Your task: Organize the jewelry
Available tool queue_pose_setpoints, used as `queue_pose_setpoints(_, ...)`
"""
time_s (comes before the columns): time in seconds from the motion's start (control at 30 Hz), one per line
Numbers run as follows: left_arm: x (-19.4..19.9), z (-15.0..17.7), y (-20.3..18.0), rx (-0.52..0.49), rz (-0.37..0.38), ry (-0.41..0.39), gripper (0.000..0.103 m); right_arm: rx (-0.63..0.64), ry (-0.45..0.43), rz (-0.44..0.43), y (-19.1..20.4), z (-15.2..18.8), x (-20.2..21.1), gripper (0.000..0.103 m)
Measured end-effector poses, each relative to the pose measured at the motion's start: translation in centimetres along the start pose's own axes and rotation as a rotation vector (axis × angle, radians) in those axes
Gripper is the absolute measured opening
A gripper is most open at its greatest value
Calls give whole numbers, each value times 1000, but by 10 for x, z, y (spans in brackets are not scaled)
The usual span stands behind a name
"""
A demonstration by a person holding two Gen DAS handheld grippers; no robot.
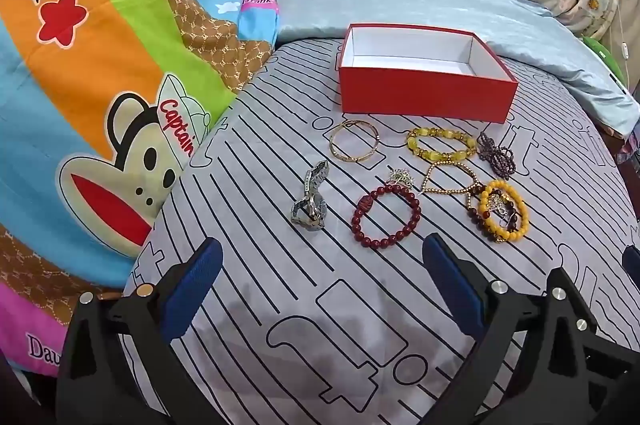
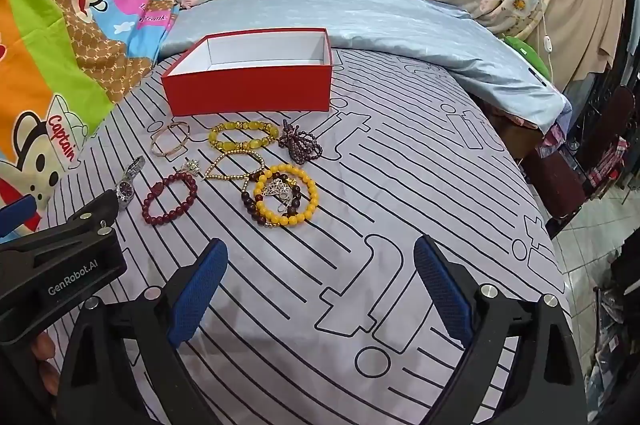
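Left wrist view shows the left gripper (image 1: 320, 265) nearest, its blue-padded fingers spread wide over the striped grey sheet (image 1: 280, 305) and holding nothing. Just past its fingertips lie a silver watch (image 1: 311, 199) on the left and a dark red bead bracelet (image 1: 386, 215) toward the middle. To the right of that bracelet, a yellow bead bracelet (image 1: 505, 211) lies on top of a brown bead strand. Farther on sit a thin gold bangle (image 1: 354, 141), a chunky yellow stone bracelet (image 1: 441, 144) and a bunched purple bead string (image 1: 496, 155), with a gold bead chain (image 1: 450, 179) just in front of them. Beyond all the jewelry stands an open red box (image 1: 426, 95), white inside.

Right wrist view shows the right gripper (image 2: 318, 265), likewise spread and empty, over bare sheet to the right of the jewelry. Behind the box lie a pale blue quilt (image 2: 360, 17) and a cartoon blanket (image 2: 60, 25).
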State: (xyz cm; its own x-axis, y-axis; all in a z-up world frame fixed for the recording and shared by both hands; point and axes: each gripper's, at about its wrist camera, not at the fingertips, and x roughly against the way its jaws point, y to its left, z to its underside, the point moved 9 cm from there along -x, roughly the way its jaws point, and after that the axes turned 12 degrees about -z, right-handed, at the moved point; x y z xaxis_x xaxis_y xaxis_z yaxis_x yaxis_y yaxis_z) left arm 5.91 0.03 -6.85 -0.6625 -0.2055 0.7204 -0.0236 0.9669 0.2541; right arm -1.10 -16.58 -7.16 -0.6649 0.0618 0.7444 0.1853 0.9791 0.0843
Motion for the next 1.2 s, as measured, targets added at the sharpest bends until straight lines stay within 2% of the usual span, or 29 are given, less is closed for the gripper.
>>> queue_pose_setpoints(1.2,-9,5,-5,-21,-17,7,98,-24,9,-12,-6,1,-6,92)
